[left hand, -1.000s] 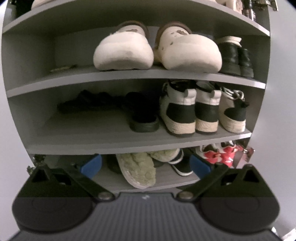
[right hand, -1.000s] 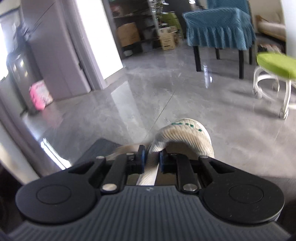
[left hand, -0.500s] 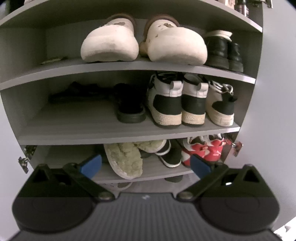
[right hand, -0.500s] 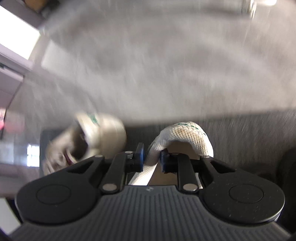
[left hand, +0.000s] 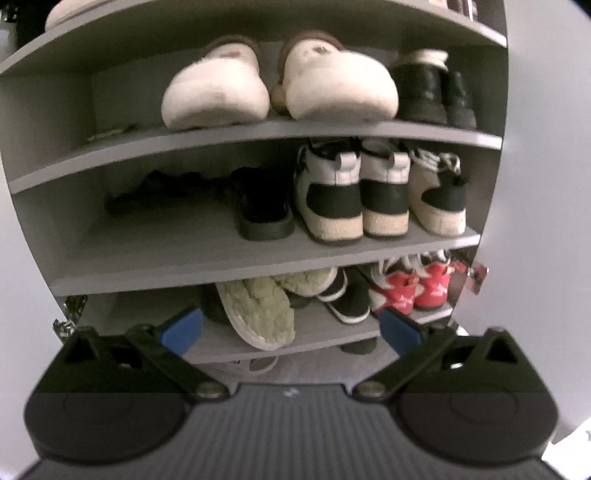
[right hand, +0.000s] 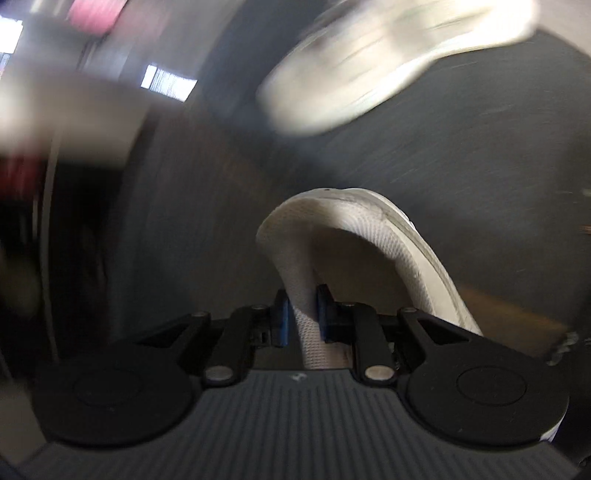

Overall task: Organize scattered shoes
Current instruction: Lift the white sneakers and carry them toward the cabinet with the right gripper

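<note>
My right gripper is shut on the collar of a white mesh sneaker, which hangs over a dark mat. A second white sneaker, blurred, lies on that mat further off. In the left wrist view my left gripper stands open with nothing between its blue pads, facing a grey shoe cabinet. The cabinet holds cream clogs, black-and-white high-tops, a black slide, fuzzy green slippers and red sneakers.
Black shoes stand at the top shelf's right end. The left parts of the cabinet's shelves are bare. The right wrist view is badly blurred; a pink object and bright floor reflections show at its upper left.
My right gripper swung down from a view across the room to point at the dark mat, still holding the white sneaker; the second sneaker came into sight. The cabinet drifted slightly in the left view.
</note>
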{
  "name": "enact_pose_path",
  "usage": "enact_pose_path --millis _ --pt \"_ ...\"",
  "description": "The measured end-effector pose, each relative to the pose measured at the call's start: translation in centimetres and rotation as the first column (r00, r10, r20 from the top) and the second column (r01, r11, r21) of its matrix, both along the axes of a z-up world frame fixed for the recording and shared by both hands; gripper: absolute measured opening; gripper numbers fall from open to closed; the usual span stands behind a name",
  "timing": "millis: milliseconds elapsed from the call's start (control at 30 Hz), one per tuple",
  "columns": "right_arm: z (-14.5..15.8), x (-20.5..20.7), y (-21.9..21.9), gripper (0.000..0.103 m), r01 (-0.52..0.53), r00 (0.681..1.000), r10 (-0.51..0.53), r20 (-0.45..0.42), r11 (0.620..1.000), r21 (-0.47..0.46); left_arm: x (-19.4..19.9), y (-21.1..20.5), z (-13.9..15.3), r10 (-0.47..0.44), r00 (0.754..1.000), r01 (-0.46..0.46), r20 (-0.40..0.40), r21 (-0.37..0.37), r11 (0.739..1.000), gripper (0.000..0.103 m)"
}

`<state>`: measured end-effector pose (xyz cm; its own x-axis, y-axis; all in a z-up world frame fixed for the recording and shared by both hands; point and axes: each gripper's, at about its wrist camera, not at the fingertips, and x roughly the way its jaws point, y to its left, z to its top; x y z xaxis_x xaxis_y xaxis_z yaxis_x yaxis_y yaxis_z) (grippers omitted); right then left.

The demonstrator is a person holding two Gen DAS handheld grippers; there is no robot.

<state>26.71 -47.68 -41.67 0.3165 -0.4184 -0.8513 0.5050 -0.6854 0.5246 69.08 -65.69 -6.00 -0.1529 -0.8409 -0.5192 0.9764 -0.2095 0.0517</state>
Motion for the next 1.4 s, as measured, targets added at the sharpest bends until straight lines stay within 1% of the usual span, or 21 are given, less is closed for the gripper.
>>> enact_pose_path --millis 67,200,333,533,667,733,800,833,867,900,933,1000,1100,1133,1167,1233,1267,1300,1333,1367,1400 --pt "-0.1 3.0 -2.6 0.019 -0.128 0.992 0.128 0.002 0.992 0.01 0.3 0.3 0.5 -0.001 1.0 0.001 -0.018 -0.008 1.0 0.103" --pt "-0.6 9.0 -7.9 0.019 -0.342 0.939 0.342 0.031 0.94 0.005 0.7 0.5 0.5 -0.007 1.0 0.007 -0.011 0.006 1.0 0.103" --pt "-1.0 13.9 -12.2 0.019 -0.445 0.892 0.443 0.091 0.896 0.003 1.3 0.3 0.6 0.008 1.0 -0.008 -0.018 0.032 0.999 0.103" --pt "-2.4 17.6 -18.1 0.019 -0.48 0.867 0.469 0.165 0.877 0.026 1.2 0.0 0.1 0.024 1.0 -0.025 0.011 0.032 0.999 0.103" --pt "-3.2 18.0 -20.0 0.021 -0.509 0.857 0.5 0.127 0.859 0.049 1.0 -0.4 -0.2 0.013 1.0 -0.012 -0.003 0.06 0.998 0.103" --pt "-3.0 17.4 -19.9 0.021 -0.526 0.845 0.519 0.129 0.85 0.029 0.7 -0.4 -0.2 0.0 1.0 0.0 -0.012 0.069 0.998 0.103" --pt "-2.5 16.2 -19.1 0.026 -0.529 0.839 0.526 0.142 0.848 -0.018 0.3 -0.3 -0.2 -0.018 1.0 0.019 -0.014 0.064 0.998 0.103" --pt "-1.9 15.5 -18.5 0.04 -0.515 0.844 0.516 0.143 0.856 -0.051 0.1 -0.3 -0.2 -0.025 1.0 0.025 -0.009 0.06 0.998 0.103" --pt "-1.2 14.6 -17.8 0.069 -0.491 0.856 0.499 0.14 0.867 -0.087 -0.1 -0.3 -0.3 -0.03 1.0 0.031 -0.006 0.06 0.998 0.103" --pt "-0.6 13.9 -17.3 0.084 -0.471 0.864 0.484 0.135 0.874 -0.119 -0.3 -0.3 -0.4 -0.034 0.999 0.035 -0.006 0.066 0.997 0.103" --pt "0.1 13.1 -16.6 0.088 -0.453 0.871 0.474 0.126 0.876 -0.166 -0.5 -0.4 -0.5 -0.038 0.999 0.039 -0.012 0.074 0.996 0.103" --pt "2.6 10.7 -13.7 0.088 -0.412 0.889 0.451 0.079 0.863 -0.291 -0.6 -0.5 -0.6 -0.044 0.999 0.046 -0.025 0.086 0.995 0.103" --pt "4.8 7.3 -8.5 0.088 -0.35 0.927 0.374 -0.002 0.865 -0.36 -0.8 -0.6 -0.7 -0.047 0.999 0.049 -0.018 0.084 0.995 0.103" --pt "5.4 5.7 -6.2 0.088 -0.319 0.943 0.33 -0.034 0.874 -0.368 -0.8 -0.6 -0.9 -0.049 0.999 0.05 -0.012 0.084 0.995 0.103" --pt "5.7 3.9 -3.7 0.088 -0.277 0.961 0.267 -0.077 0.895 -0.351 -0.7 -0.7 -1.0 -0.05 0.999 0.051 -0.006 0.085 0.995 0.103" --pt "5.9 0.3 0.8 0.088 -0.175 0.977 0.129 -0.17 0.94 -0.294 -0.5 -0.9 -1.2 -0.048 0.999 0.048 -0.001 0.101 0.994 0.103" --pt "6.0 -2.9 3.6 0.088 -0.051 0.976 -0.006 -0.219 0.966 -0.255 -0.4 -1.1 -1.3 -0.047 0.999 0.047 -0.007 0.115 0.992 0.103" --pt "6.1 -6.1 6.0 0.09 0.109 0.958 -0.165 -0.235 0.965 -0.237 -0.2 -1.4 -1.4 -0.045 0.999 0.047 -0.016 0.133 0.99 0.103" --pt "6.0 -8.7 7.7 0.09 0.254 0.926 -0.311 -0.213 0.933 -0.255 0.0 -1.6 -1.5 -0.039 0.999 0.043 -0.027 0.148 0.988 0.103" --pt "5.8 -10.8 8.9 0.09 0.361 0.887 -0.423 -0.182 0.885 -0.295 0.1 -1.7 -1.6 -0.034 0.999 0.039 -0.035 0.157 0.987 0.103" --pt "5.9 -12.3 9.6 0.09 0.419 0.857 -0.491 -0.157 0.841 -0.344 0.2 -1.8 -1.8 -0.032 0.999 0.038 -0.038 0.164 0.986 0.103"
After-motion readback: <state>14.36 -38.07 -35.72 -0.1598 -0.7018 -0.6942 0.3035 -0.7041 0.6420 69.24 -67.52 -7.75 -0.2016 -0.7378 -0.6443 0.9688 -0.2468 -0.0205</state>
